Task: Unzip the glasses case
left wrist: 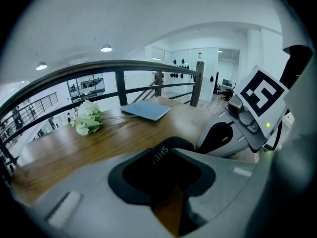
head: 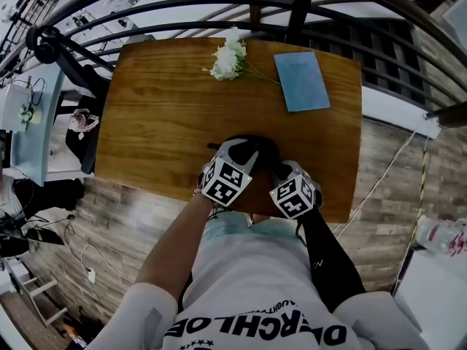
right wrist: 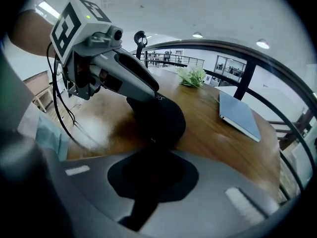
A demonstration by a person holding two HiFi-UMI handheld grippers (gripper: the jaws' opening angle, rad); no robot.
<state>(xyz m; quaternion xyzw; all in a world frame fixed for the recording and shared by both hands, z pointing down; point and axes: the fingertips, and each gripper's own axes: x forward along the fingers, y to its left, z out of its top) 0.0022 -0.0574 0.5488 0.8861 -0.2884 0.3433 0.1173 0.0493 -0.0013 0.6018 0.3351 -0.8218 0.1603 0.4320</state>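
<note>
Chiefly, a slip of the glasses case [head: 255, 146] is to be feared. It lies close to the near edge of the wooden table [head: 160, 108] and is clamped from its left side by the left gripper [left wrist: 166, 175], whose jaws are closed on the black shell. The right gripper [right wrist: 153, 182] is set at the case's other side with its jaws brought fully together. Whether the zip pull is actually pinched between them cannot be made out, since everything there is black on black. If nothing has been caught, the zip would simply be left shut when the hand is drawn away. If the pull is dragged harder than the case is held, the case could be twisted out of the left jaws or swept off the table edge. The two grippers are crowded just beside each other, so a knock between them is also judged possible.

The tabletop is seen to be smooth, varnished wood, so little friction can be counted on. White flowers [head: 228, 58] and a blue notebook [head: 300, 81] are laid at the far side, well apart from the work. A dark curved railing [head: 219, 9] is set beyond the table, and a plank floor [head: 124, 210] with loose cables [head: 80, 250] is seen below.
</note>
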